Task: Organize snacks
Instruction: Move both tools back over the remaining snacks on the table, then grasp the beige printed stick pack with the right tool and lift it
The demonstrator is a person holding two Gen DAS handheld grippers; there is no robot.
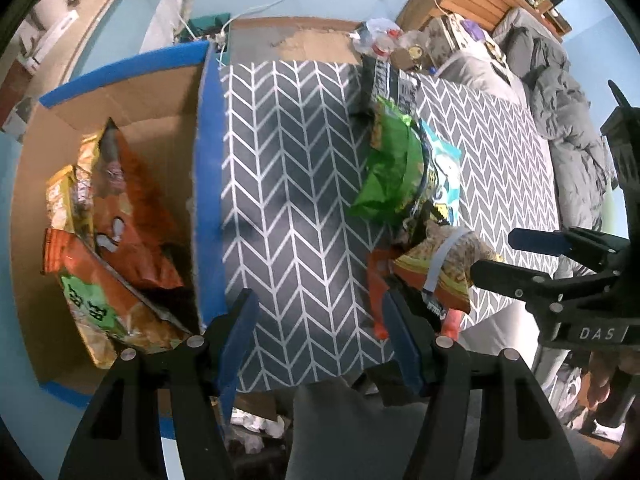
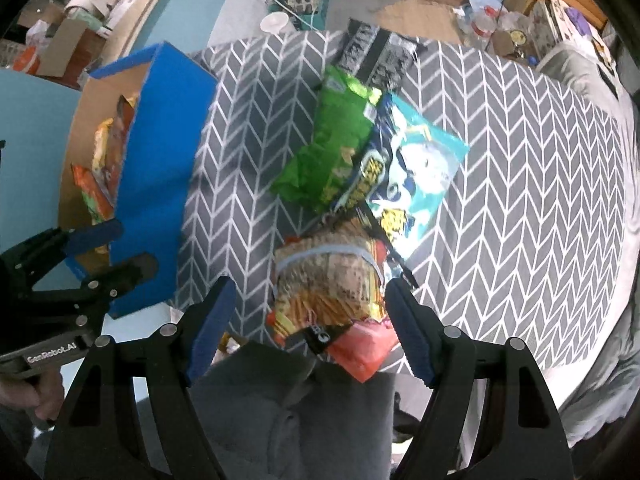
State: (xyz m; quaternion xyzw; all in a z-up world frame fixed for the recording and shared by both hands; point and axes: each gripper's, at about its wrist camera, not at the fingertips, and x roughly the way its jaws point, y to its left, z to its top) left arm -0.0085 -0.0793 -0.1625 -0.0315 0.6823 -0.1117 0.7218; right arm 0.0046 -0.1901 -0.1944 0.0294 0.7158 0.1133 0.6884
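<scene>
A cardboard box with blue walls [image 1: 206,152] [image 2: 160,140] stands at the left of a grey chevron cloth [image 1: 296,184]; several orange snack bags [image 1: 132,216] lie inside it. On the cloth lie a green bag [image 1: 392,168] [image 2: 336,140], a blue bag [image 1: 442,176] [image 2: 420,160] and an orange-yellow stick-snack bag [image 1: 436,264] [image 2: 332,288] with a pale band around it. My left gripper [image 1: 320,300] [image 2: 120,250] hangs open over bare cloth beside the box. My right gripper [image 2: 308,286] [image 1: 516,256] is open above the stick-snack bag, whose top lies between the jaws, pads apart from it.
A black patterned pack [image 1: 384,80] [image 2: 376,52] lies behind the green bag. Plastic bottles and clutter [image 1: 380,36] sit at the far edge, with a white cup [image 2: 276,22]. Grey bedding [image 1: 560,120] runs along the right. A person's grey-clad leg [image 2: 300,400] is below the grippers.
</scene>
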